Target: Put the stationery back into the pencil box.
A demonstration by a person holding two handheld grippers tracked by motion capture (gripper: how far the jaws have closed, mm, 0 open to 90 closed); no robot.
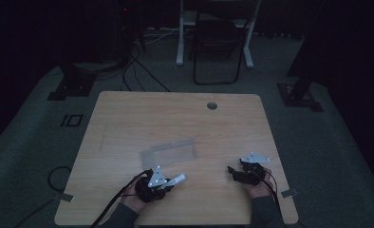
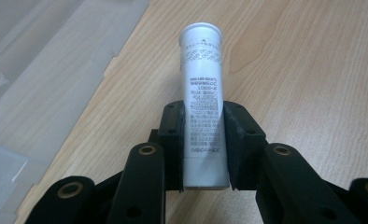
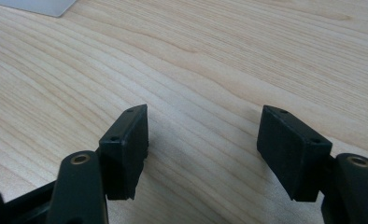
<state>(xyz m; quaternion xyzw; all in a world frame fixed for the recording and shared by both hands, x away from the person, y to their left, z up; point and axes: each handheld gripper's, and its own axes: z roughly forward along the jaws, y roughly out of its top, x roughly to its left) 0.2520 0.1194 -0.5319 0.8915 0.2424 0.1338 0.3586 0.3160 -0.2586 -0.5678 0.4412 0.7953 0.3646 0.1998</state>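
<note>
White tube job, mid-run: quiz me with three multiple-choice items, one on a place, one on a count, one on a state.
1. Where does the clear plastic tray lie?
A. near the middle of the table, just beyond the left gripper
B. on the floor by the chair
C. under the right gripper

2. How many tubes are held?
A. none
B. one
C. two

3. How does the right gripper stand?
A. shut on a tube
B. shut on nothing
C. open, with bare wood between its pads

Answers:
1 A, the high view shows the tray just past the left gripper.
2 B, the left gripper view shows one white tube clamped between the pads.
3 C, the right gripper view shows the jaws wide apart over wood grain.
</note>
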